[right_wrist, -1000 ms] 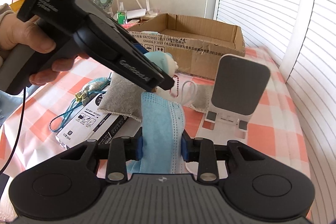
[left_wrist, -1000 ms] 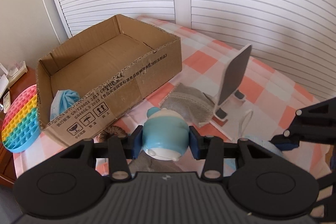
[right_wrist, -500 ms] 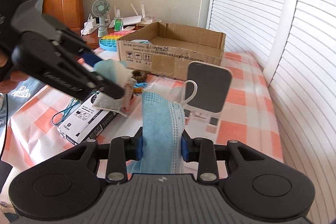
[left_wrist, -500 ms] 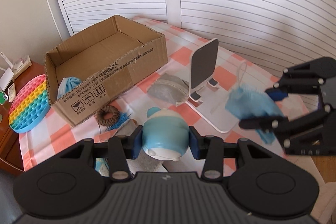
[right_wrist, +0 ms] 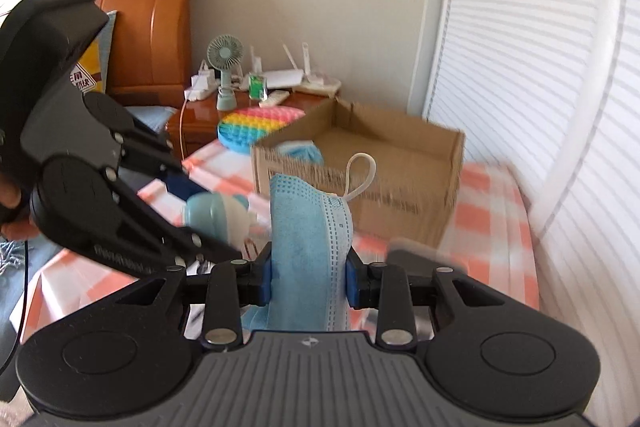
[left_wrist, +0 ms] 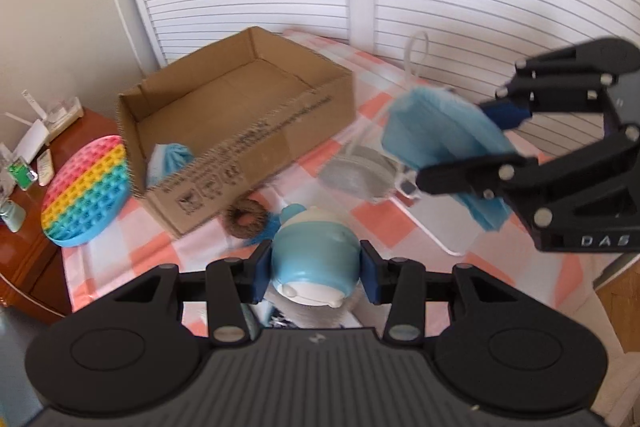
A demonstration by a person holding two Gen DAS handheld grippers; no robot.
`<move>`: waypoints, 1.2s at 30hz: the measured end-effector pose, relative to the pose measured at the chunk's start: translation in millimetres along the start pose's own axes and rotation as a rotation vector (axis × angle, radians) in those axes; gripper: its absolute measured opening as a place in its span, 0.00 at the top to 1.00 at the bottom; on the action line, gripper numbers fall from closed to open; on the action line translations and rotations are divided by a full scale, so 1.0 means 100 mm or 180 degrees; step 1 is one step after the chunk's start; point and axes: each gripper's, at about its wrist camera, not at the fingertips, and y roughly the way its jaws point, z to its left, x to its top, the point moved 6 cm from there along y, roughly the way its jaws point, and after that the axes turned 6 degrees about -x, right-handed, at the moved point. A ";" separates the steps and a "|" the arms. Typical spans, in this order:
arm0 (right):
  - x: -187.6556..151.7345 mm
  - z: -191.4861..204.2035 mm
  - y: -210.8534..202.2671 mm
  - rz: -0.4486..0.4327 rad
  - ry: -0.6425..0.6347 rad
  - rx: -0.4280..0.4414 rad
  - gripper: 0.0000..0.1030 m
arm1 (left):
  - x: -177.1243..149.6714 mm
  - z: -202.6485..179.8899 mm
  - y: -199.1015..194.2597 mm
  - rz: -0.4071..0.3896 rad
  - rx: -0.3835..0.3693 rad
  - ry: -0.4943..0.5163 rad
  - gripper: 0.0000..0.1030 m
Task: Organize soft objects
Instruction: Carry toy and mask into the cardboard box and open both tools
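pointing steeply down over the checked table (left_wrist: 384, 227), the left gripper (left_wrist: 316, 269) is clamped on a blue-and-white plush toy (left_wrist: 314, 259). beside it the right gripper (right_wrist: 308, 277), raised, pinches a blue face mask (right_wrist: 310, 235), both short of the cardboard box (left_wrist: 240, 115).

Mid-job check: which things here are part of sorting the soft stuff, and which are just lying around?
In the job:
- plush toy, held in the left gripper
- blue mask, held in the right gripper
- cardboard box, with another mask already inside
- grey pouch
- scrunchie

Lying about:
- rainbow pop mat
- fan
- router
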 end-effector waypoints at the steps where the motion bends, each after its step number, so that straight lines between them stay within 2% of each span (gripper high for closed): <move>1: 0.08 0.00 0.03 -0.0026 -0.0035 -0.0003 0.64 | 0.04 0.05 0.00 -0.0006 0.0012 -0.0023 0.58; 8: 0.63 -0.17 0.35 -0.0106 -0.0137 -0.0060 0.64 | 0.46 0.42 0.09 -0.0096 0.0179 -0.0072 0.58; 15: 0.97 -0.53 0.90 0.0008 -0.0140 -0.0218 0.64 | 0.93 0.85 0.46 -0.0168 0.0311 -0.0213 0.57; 17: 1.01 -0.64 1.06 0.0051 -0.0098 -0.0259 0.64 | 1.01 0.95 0.60 -0.0200 0.0316 -0.0304 0.47; 18: 1.02 -0.69 1.15 0.0077 -0.0074 -0.0274 0.64 | 1.03 1.00 0.66 -0.0231 0.0329 -0.0358 0.29; 19: 1.03 -0.75 1.23 0.0108 -0.0037 -0.0276 0.64 | 1.04 1.03 0.68 -0.0288 0.0367 -0.0386 0.20; 21: 1.05 -0.84 1.37 0.0141 0.0004 -0.0294 0.64 | 1.03 1.12 0.70 -0.0375 0.0426 -0.0446 0.20; 26: 1.09 -0.94 1.67 0.0238 0.0032 -0.0325 0.63 | 0.82 1.16 0.55 -0.0393 0.0416 -0.0481 0.16; 28: 1.16 -0.95 1.81 0.0269 0.0047 -0.0365 0.52 | 0.71 1.16 0.48 -0.0351 0.0430 -0.0484 0.14; 30: 1.23 -0.95 1.93 0.0295 0.0095 -0.0352 0.16 | 0.60 1.11 0.40 -0.0335 0.0421 -0.0471 0.10; 32: 1.28 -0.98 1.95 0.0276 0.0134 -0.0429 0.00 | 0.49 1.05 0.31 -0.0310 0.0437 -0.0465 0.08; 34: 1.33 -0.97 1.91 0.0213 0.0123 -0.0541 0.00 | 0.38 0.98 0.21 -0.0340 0.0470 -0.0470 0.07; 36: 1.35 -0.94 1.83 0.0168 0.0162 -0.0497 0.00 | 0.30 0.92 0.11 -0.0373 0.0495 -0.0488 0.05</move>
